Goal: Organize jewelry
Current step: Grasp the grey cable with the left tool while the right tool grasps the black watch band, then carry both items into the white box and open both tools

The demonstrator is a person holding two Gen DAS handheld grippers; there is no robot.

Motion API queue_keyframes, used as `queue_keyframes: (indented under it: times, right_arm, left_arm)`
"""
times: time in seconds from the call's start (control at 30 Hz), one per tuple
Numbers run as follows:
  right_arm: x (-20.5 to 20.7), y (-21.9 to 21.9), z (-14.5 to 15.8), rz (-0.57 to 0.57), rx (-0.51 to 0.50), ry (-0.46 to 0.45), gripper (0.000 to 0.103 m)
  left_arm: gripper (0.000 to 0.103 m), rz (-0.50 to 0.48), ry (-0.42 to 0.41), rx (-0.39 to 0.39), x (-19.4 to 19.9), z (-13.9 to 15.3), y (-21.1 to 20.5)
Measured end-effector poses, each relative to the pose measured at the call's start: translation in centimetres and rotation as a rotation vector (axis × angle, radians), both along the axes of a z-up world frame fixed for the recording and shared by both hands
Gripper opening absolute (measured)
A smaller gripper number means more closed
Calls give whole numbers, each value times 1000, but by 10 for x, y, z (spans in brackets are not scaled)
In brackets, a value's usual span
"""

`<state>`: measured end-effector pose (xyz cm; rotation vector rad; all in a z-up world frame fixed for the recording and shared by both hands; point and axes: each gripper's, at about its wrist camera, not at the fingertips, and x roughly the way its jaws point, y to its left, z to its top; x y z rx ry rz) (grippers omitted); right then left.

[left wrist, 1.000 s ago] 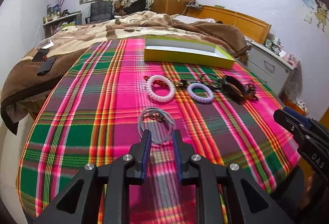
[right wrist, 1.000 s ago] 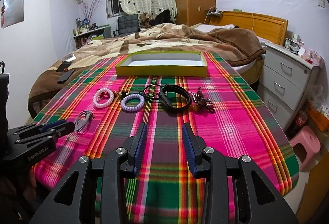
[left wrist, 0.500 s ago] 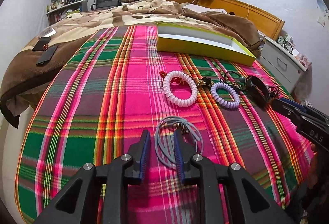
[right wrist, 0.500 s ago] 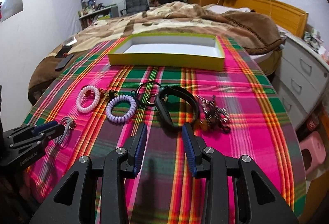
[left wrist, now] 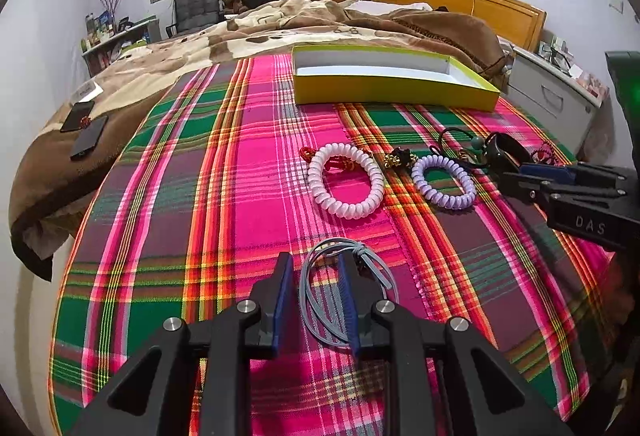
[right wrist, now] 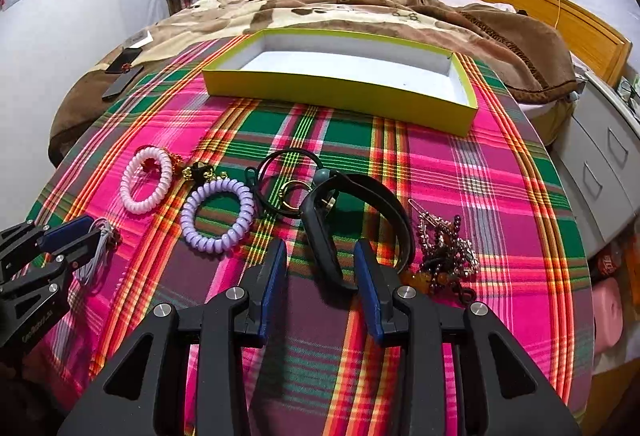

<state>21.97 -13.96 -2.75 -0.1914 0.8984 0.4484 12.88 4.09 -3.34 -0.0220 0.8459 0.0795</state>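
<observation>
On the plaid cloth, a grey cord loop (left wrist: 362,248) lies at my left gripper (left wrist: 316,264). Its jaws are closing: one strand runs between them, the right finger stands inside the loop, and the pads do not press on the cord. My right gripper (right wrist: 320,252) is open, with the near end of a black band (right wrist: 384,195) between its fingers, untouched. A pale pink coil bracelet (left wrist: 348,213) and a purple coil bracelet (left wrist: 444,201) lie beyond. An empty yellow box (right wrist: 332,91) sits at the far side.
A tangle of beads and clips (right wrist: 444,256) lies right of the black band; a black hair tie (right wrist: 280,155) with a gold ring lies behind it. Two phones (left wrist: 88,137) rest on the brown blanket at left. Drawers (right wrist: 600,163) stand past the right edge.
Both grippers have moved forward and lower over the cloth. The left one now straddles the grey cord; the right one has come up to the black band.
</observation>
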Motion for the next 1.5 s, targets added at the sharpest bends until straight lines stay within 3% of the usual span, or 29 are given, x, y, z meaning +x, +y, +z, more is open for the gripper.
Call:
queue_keyframes:
  times: [0.03,0.07,0.23,0.5,1.07,1.5]
  right_arm:
    - [0,1,0,-1,-4,0,33]
    - [1,1,0,-1,-11,-1,23]
    - [-2,1,1,-4,-22,-13,13]
    - [-20,-2,4,6,15,-19,13]
    - [-56,-7,30,12,76,-82,13]
    - [-29,-2,60,3,103,-149,13]
  left_arm:
    - [18,-5,0,0,0,0,-1]
    - [12,-7,0,4,1,0,-2]
    - [2,-19,-2,-11,0,1,0]
    - [2,-31,-9,-117,-8,4,10]
    - [2,-99,-106,-99,-17,42,-10]
    - [2,-158,-195,-107,31,80,-13]
